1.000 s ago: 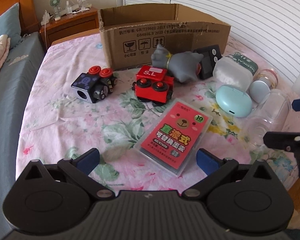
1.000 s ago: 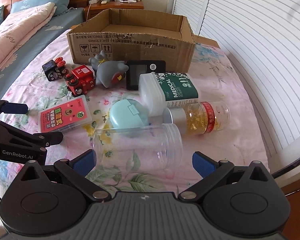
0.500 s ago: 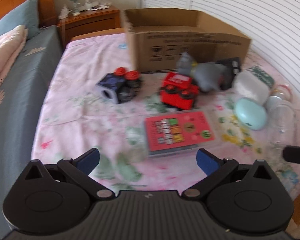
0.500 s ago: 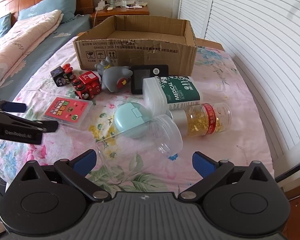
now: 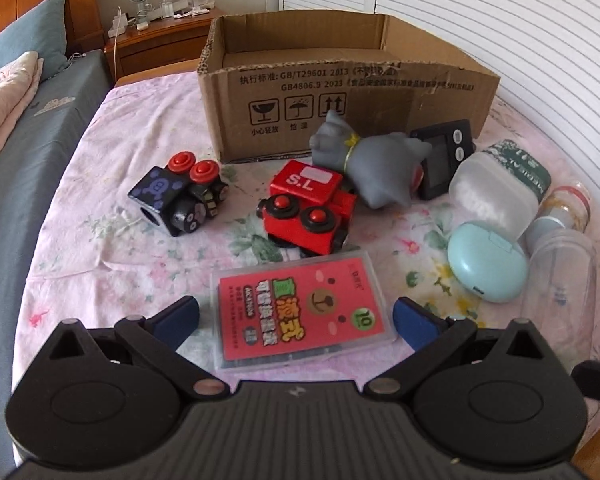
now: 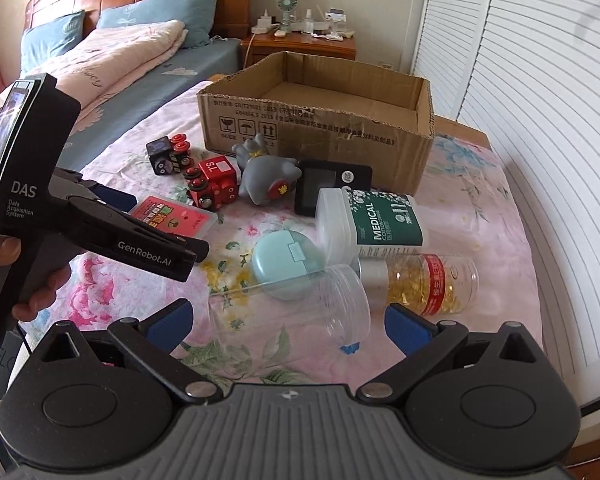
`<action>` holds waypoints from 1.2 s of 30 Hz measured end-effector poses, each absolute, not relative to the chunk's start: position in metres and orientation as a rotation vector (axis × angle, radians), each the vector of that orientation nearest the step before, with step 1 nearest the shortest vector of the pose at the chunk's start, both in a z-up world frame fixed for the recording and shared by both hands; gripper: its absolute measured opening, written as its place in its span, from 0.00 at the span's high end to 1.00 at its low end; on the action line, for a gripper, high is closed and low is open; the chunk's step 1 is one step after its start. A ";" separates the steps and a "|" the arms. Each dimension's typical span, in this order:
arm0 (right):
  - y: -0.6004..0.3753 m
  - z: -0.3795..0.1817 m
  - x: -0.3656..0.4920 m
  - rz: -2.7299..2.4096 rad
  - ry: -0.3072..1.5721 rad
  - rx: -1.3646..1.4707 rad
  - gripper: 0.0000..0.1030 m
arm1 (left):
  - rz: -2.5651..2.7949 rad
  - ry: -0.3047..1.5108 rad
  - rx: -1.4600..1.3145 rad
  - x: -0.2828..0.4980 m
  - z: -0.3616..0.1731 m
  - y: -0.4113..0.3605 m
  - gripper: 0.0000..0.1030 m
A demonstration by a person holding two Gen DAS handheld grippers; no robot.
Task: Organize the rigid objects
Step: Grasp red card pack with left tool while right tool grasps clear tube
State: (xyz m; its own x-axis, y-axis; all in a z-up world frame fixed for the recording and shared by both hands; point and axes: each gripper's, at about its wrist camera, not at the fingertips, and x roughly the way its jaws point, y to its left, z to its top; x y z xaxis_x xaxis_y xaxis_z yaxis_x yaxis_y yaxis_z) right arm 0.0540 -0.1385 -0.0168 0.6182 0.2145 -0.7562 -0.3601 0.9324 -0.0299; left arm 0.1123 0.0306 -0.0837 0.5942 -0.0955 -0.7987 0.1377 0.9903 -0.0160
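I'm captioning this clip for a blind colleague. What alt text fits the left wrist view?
The open left gripper straddles a flat red card case on a floral bedsheet. Beyond lie a red toy train, a black toy train, a grey toy and an open cardboard box.

Toys (image 5: 306, 208) before the box (image 5: 340, 108)
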 end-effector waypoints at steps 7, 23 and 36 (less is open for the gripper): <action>-0.142 -0.019 0.059 0.396 0.847 -0.196 0.00 | -0.145 0.896 0.050 0.099 -0.086 0.051 0.01; -0.145 -0.029 0.074 0.471 0.906 -0.173 0.00 | -0.188 0.885 0.072 0.108 -0.086 0.037 0.01; -0.125 -0.042 0.079 0.440 0.932 -0.278 0.00 | -0.170 0.877 0.070 0.110 -0.085 0.034 0.03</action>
State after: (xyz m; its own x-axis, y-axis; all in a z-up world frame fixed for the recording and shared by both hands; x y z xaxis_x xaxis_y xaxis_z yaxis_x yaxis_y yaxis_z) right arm 0.0788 -0.1248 -0.0425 0.5175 0.2429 -0.8205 -0.4787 0.8770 -0.0422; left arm 0.1097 0.0337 -0.0854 0.6267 -0.1193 -0.7700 0.1769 0.9842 -0.0085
